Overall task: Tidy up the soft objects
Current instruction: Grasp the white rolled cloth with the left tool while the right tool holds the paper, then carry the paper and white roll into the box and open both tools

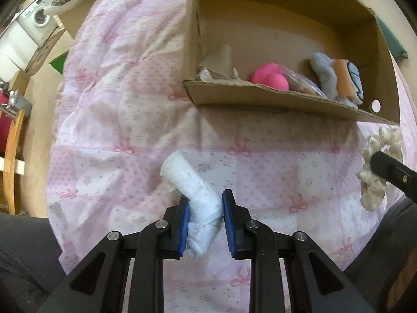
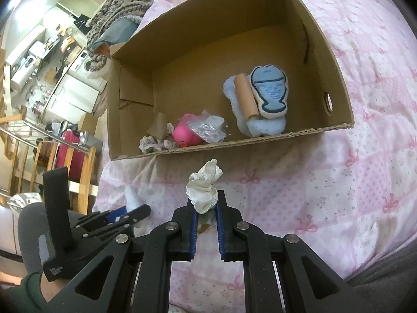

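Two grippers work over a pink quilt printed with bows, and each has a soft thing between its blue pads. The left gripper is clamped on a white roll of cloth or tissue; the roll bends where the pads pinch it, its far end sticking up and to the left, its near end hanging between the fingers. In the right wrist view the left gripper shows at lower left, with a bit of the roll pale behind it. The right gripper is closed on a cream scrunchie, whose ruffles bulge above the pads. From the left wrist view the scrunchie sits at the right edge, with one black finger of the right gripper across it.

Beyond both grippers an open box stands on the quilt, its near wall facing them. Inside, at the right, a blue fish pillow leans against a brown tube, both lying on a pale blue fluffy cloth. Nearer the left, a pink toy lies against the near wall, a clear crinkled bag partly over it. Left of that lie a lacy grey scrunchie and a cardboard scrap. The box's far part is bare cardboard.

A striped knit blanket lies heaped behind the box, and a red suitcase stands on the floor at left, by wooden rails
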